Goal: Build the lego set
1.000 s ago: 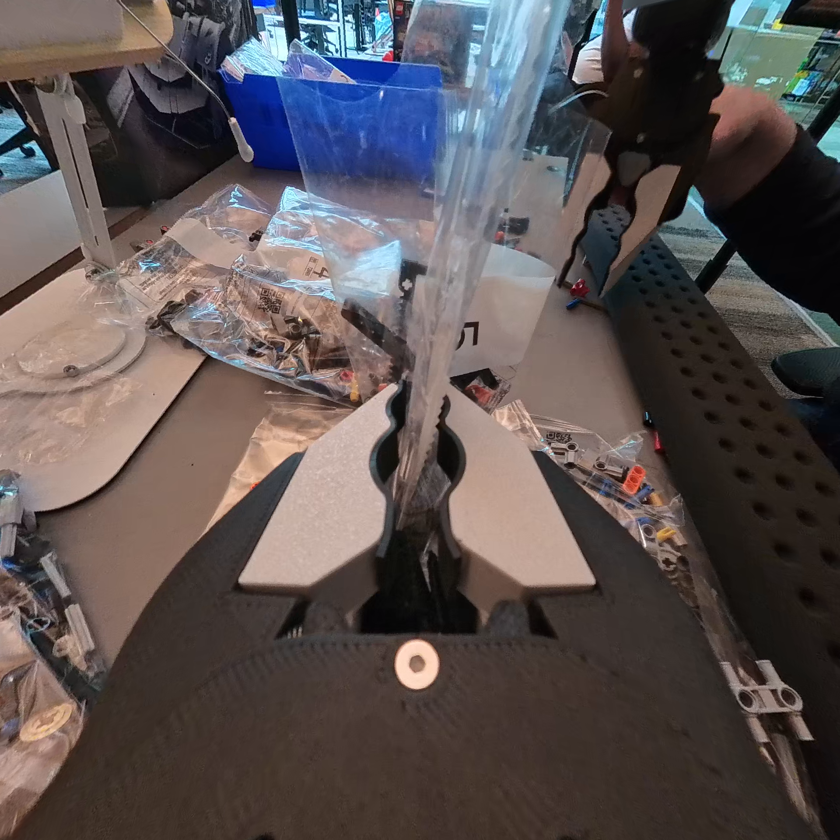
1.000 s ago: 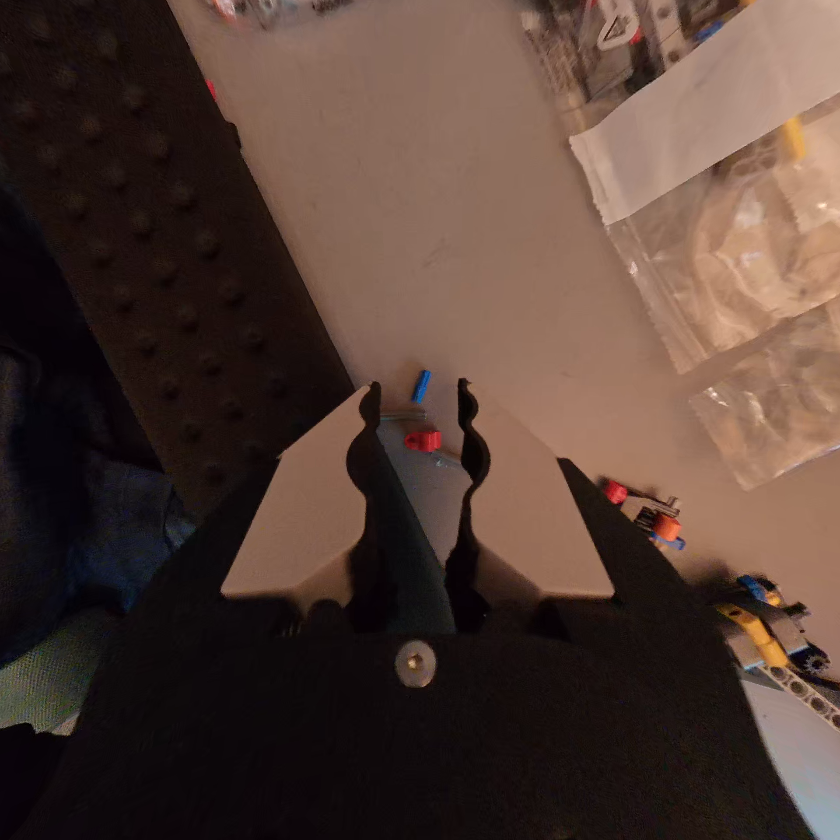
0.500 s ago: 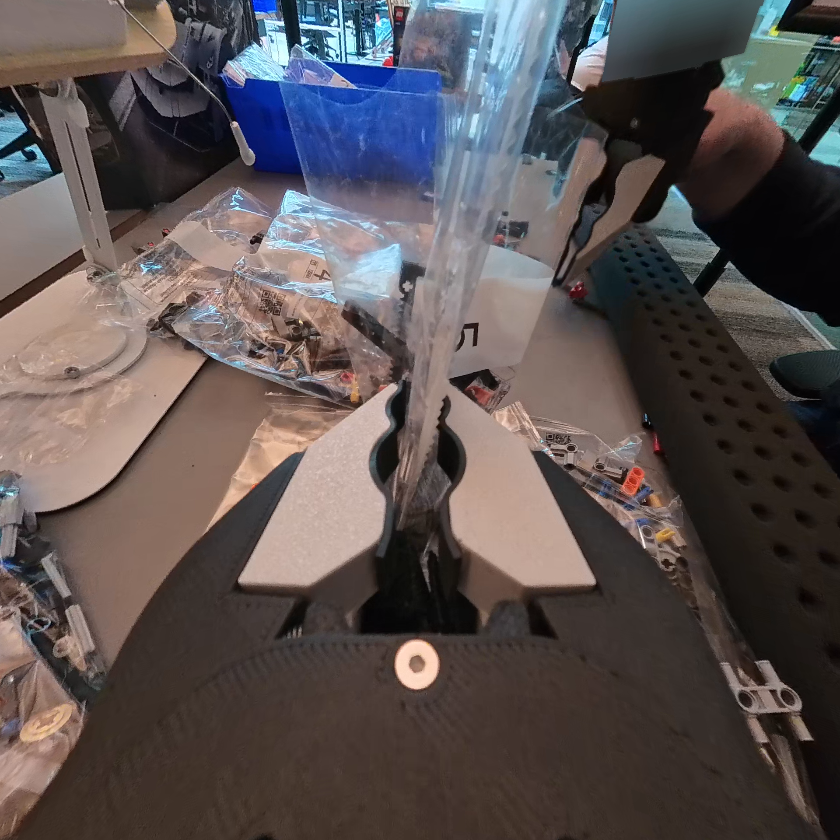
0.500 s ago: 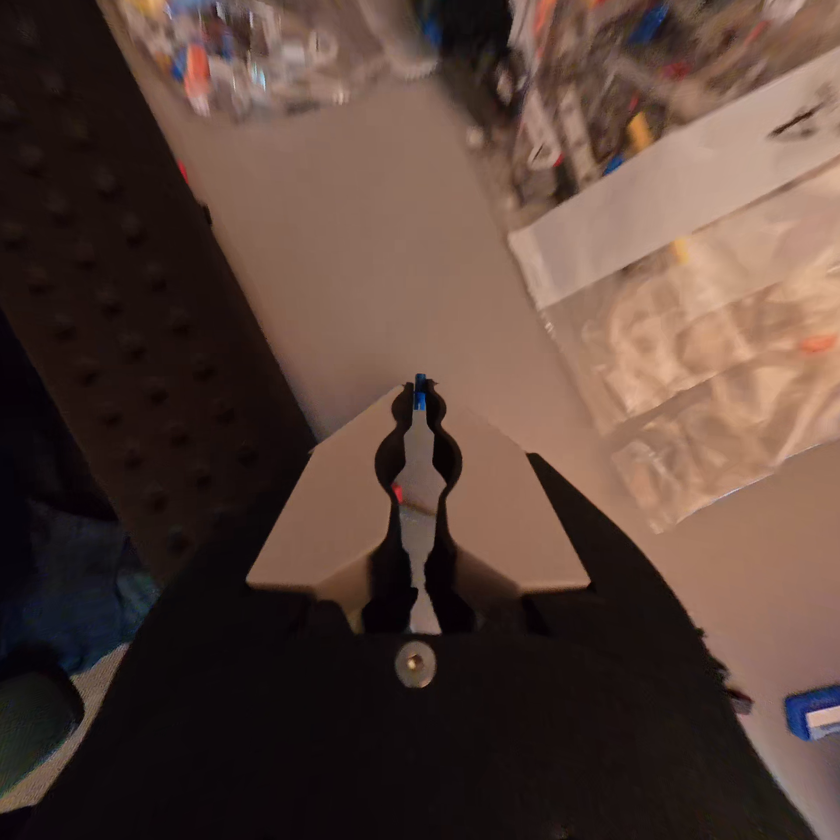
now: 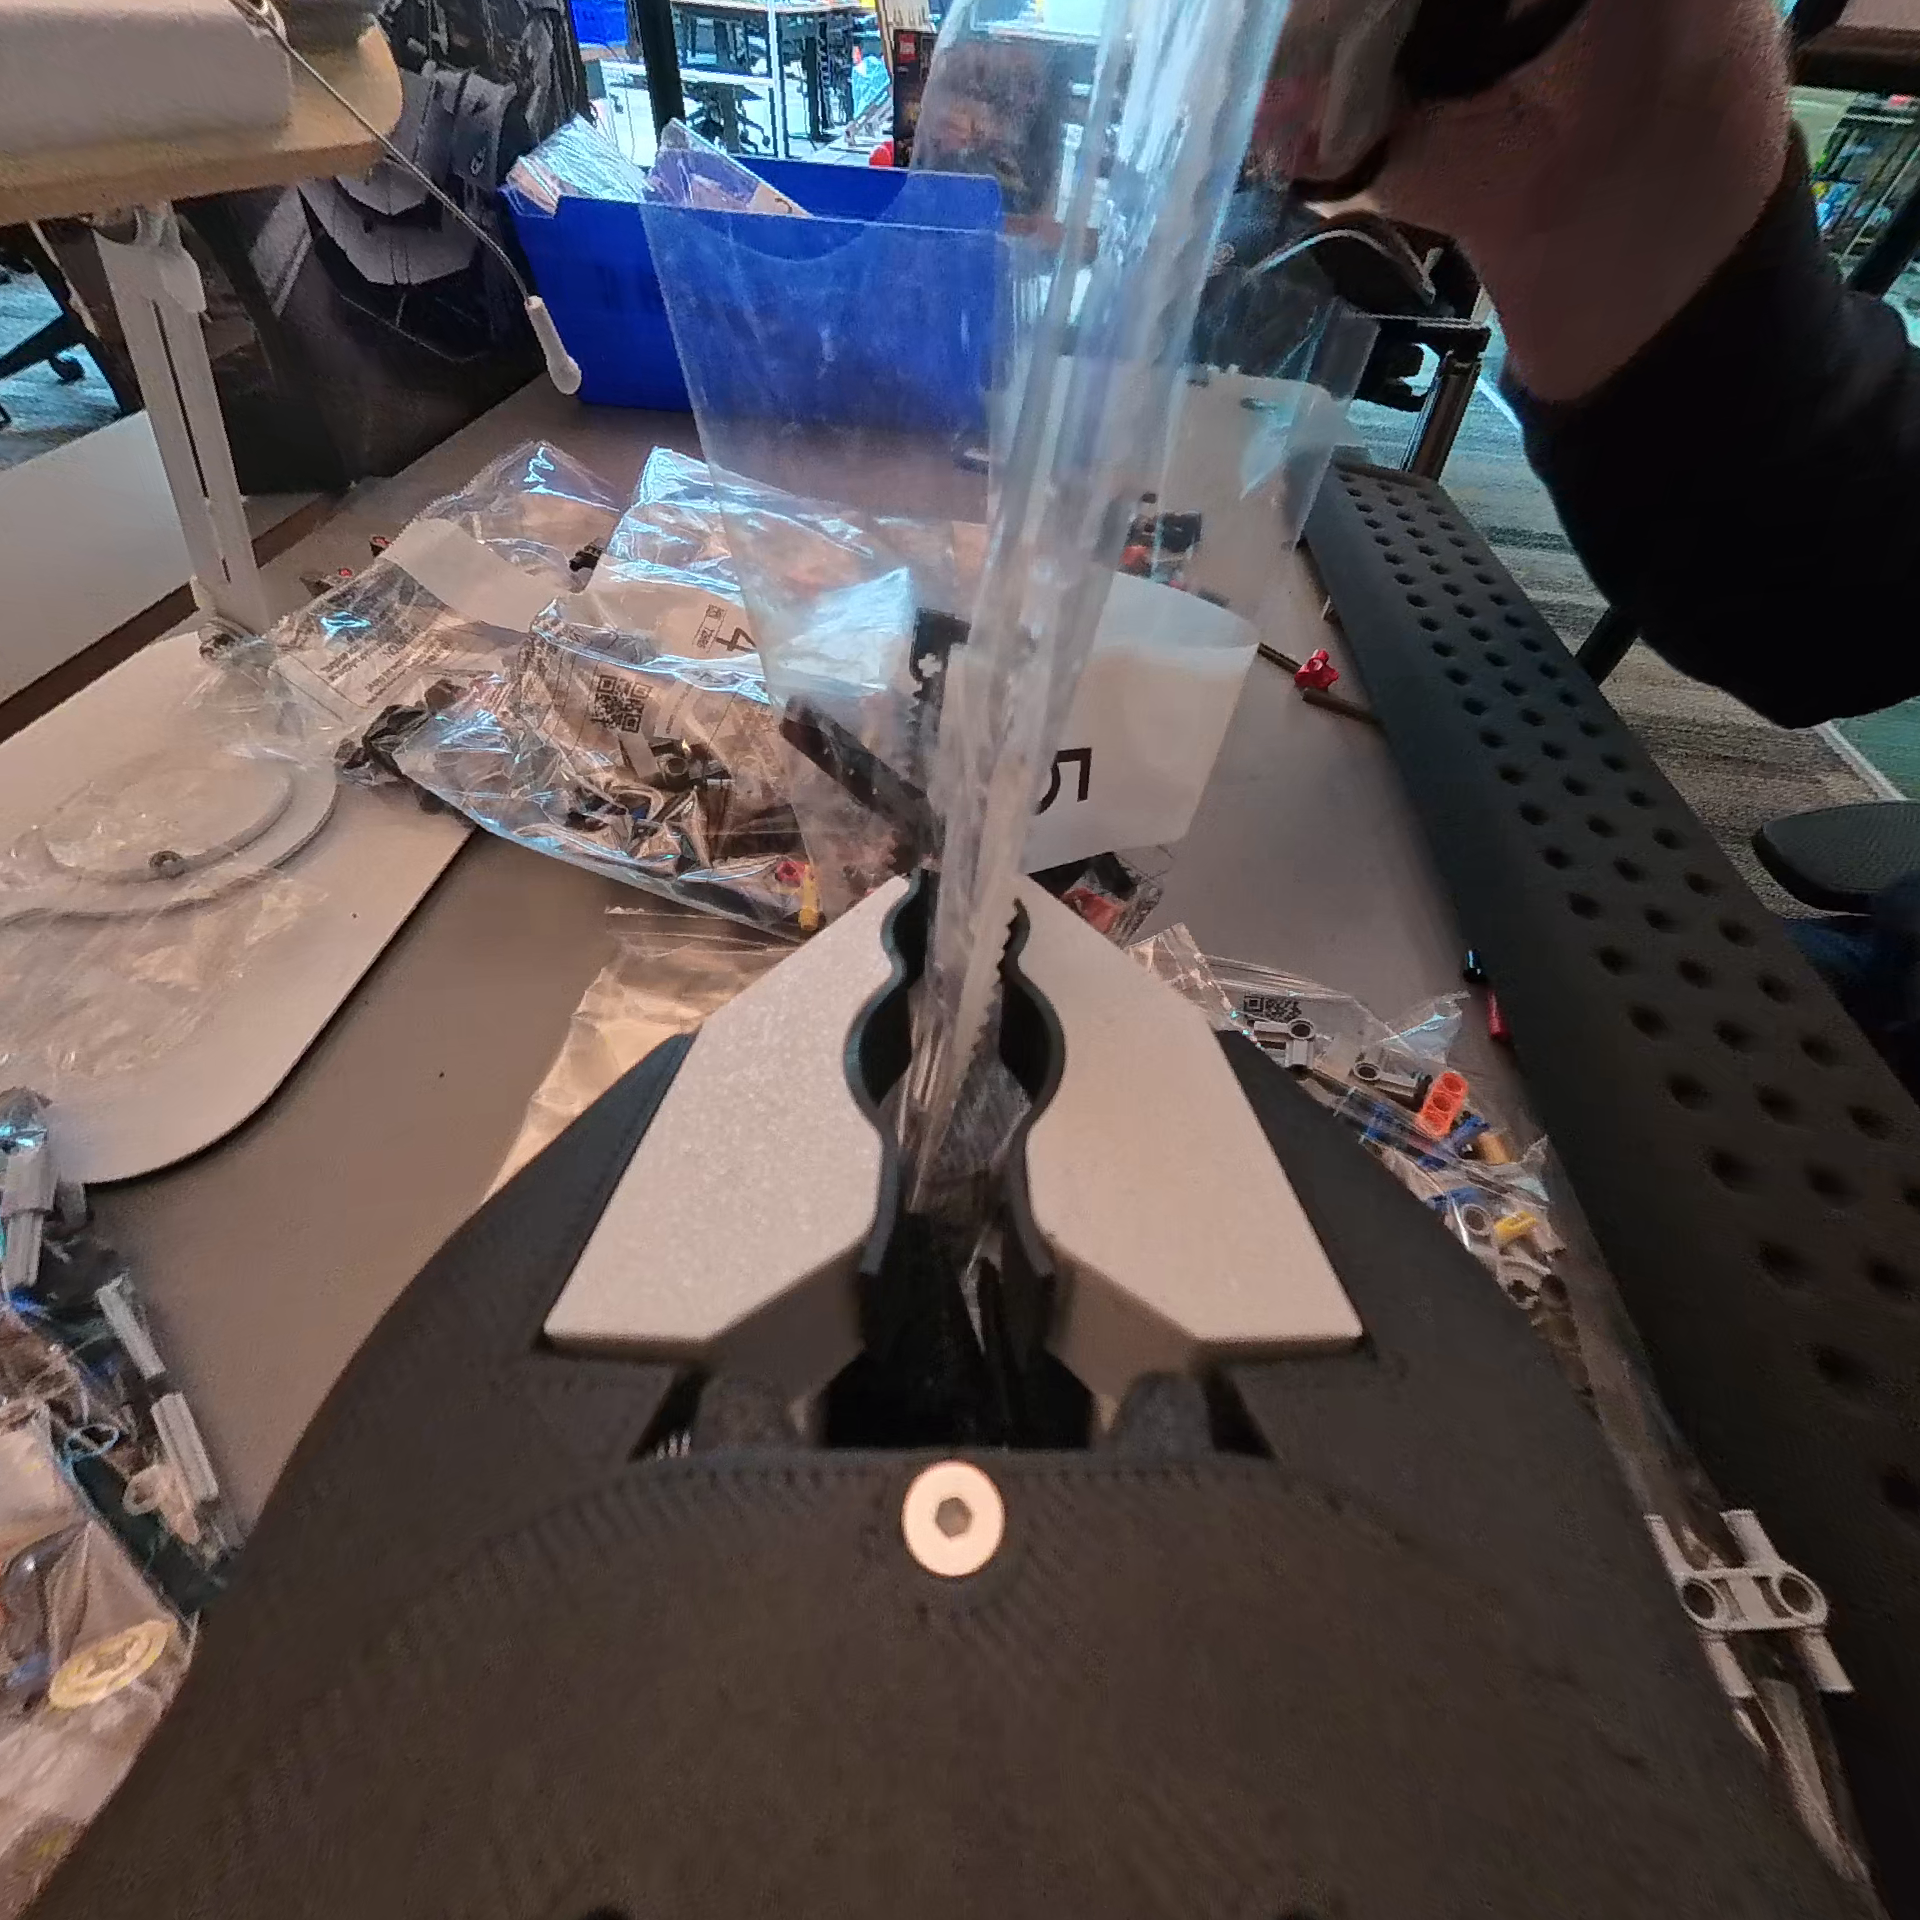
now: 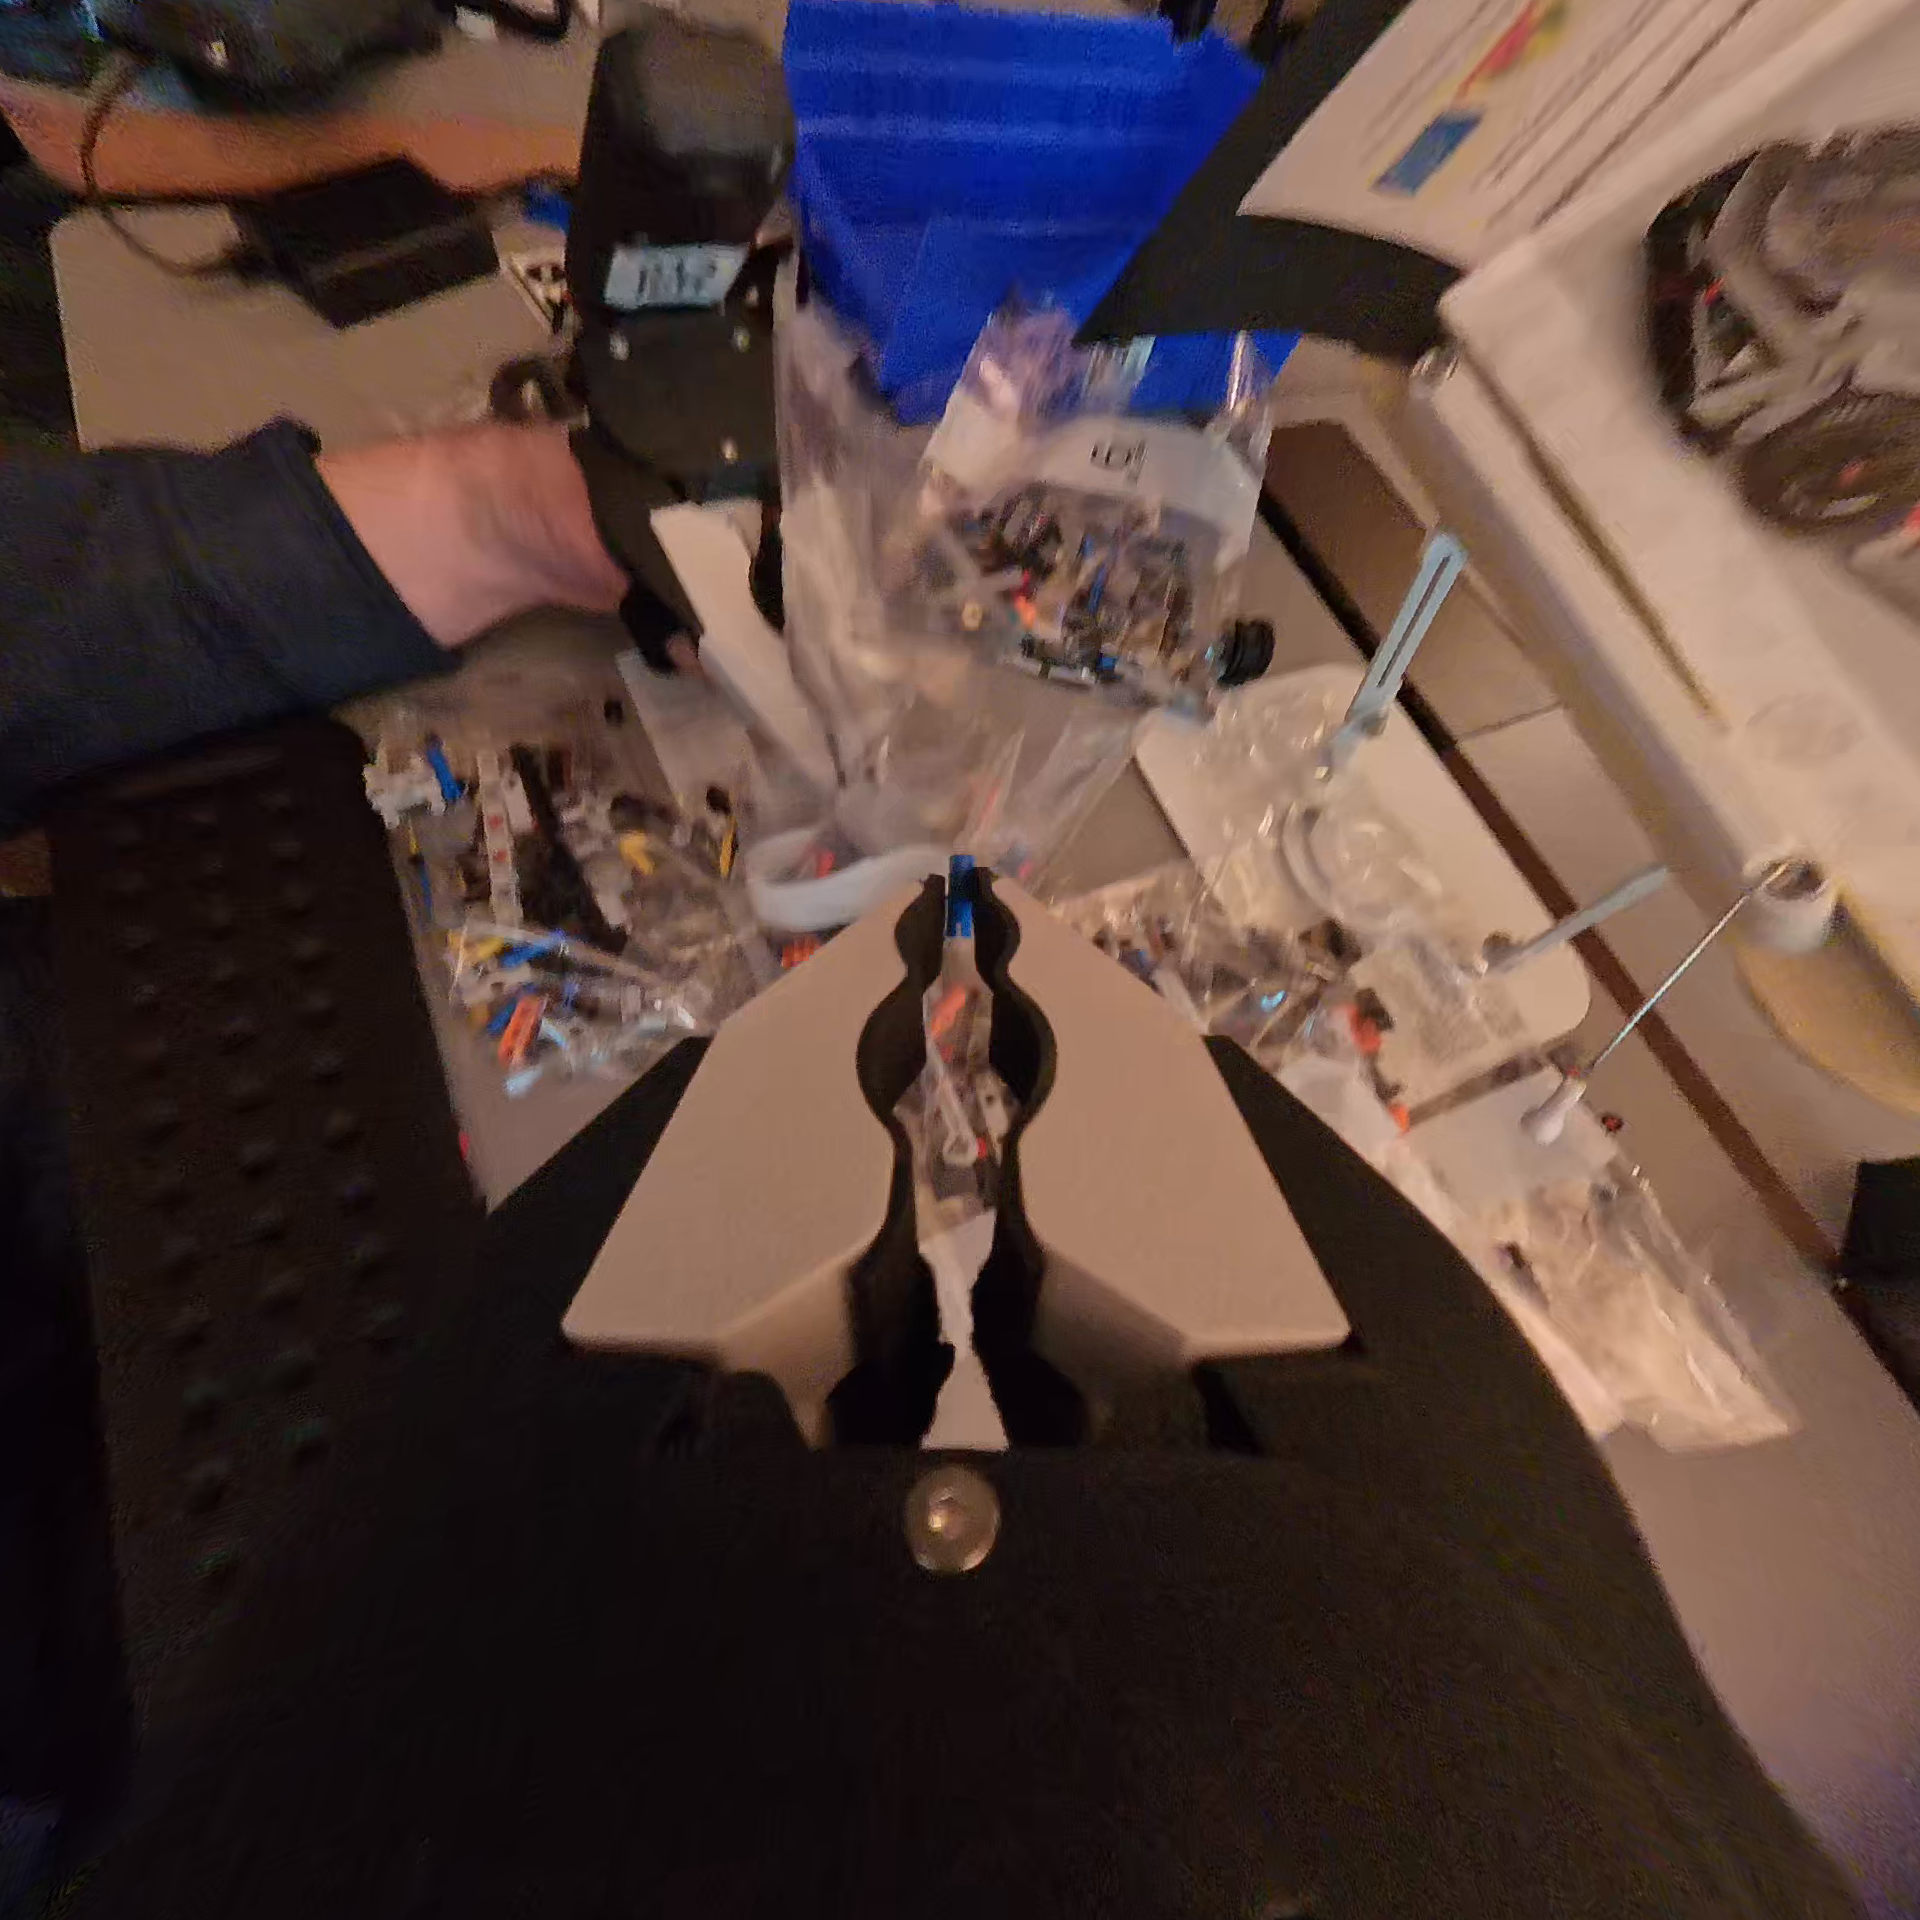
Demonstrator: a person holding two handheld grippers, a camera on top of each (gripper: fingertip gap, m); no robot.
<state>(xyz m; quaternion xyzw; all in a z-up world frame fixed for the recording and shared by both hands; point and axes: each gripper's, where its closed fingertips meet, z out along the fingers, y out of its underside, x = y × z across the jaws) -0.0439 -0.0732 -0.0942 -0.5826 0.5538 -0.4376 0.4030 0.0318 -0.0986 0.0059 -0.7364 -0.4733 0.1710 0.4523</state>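
Between the closed fingers of the left gripper [image 5: 961, 914], the clear plastic bag [image 5: 1049, 520] stays clamped, held upright above the grey table [image 5: 1299, 831]. Farther off, the right gripper [image 6: 961, 894], open over the table a second ago, has lifted, clamped on a small blue pin [image 6: 959, 899].

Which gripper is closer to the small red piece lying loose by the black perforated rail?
Probably right. The right gripper, shut on a blue pin, is raised above the red piece; the left gripper clamps a clear bag nearer the table's front.
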